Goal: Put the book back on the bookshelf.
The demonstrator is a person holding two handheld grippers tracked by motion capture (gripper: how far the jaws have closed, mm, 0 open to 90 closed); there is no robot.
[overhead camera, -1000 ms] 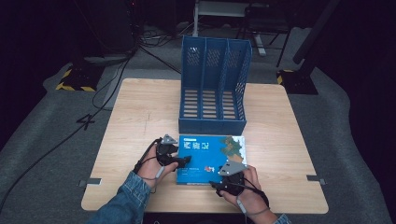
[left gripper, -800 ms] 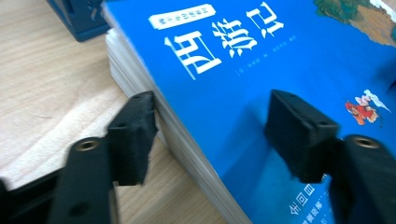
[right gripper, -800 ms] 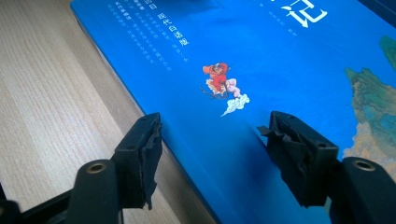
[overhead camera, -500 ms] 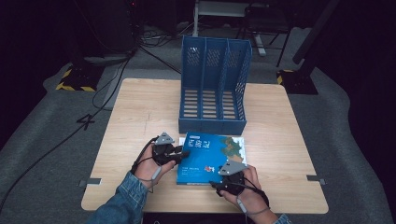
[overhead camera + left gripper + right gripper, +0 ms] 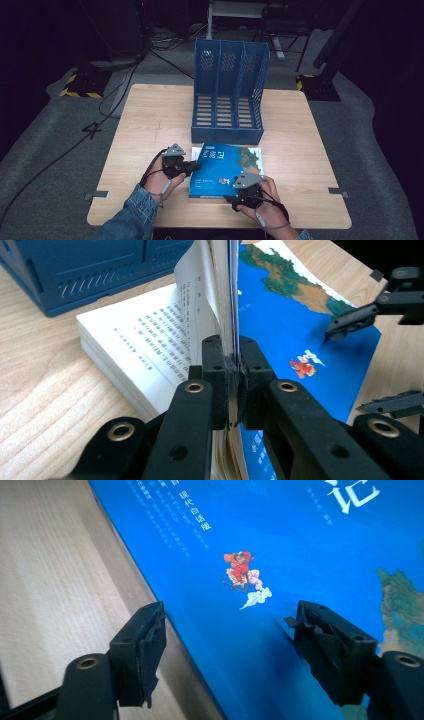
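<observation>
Left gripper view: your left gripper is clenched on the book cover (lifted) | book flat on worktop, near the file rack | right gripper released, straddling the near edge | next, likely: grip and lift.

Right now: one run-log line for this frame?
left gripper: shut on book cover, lifting it | right gripper: open over cover | file rack: behind book
</observation>
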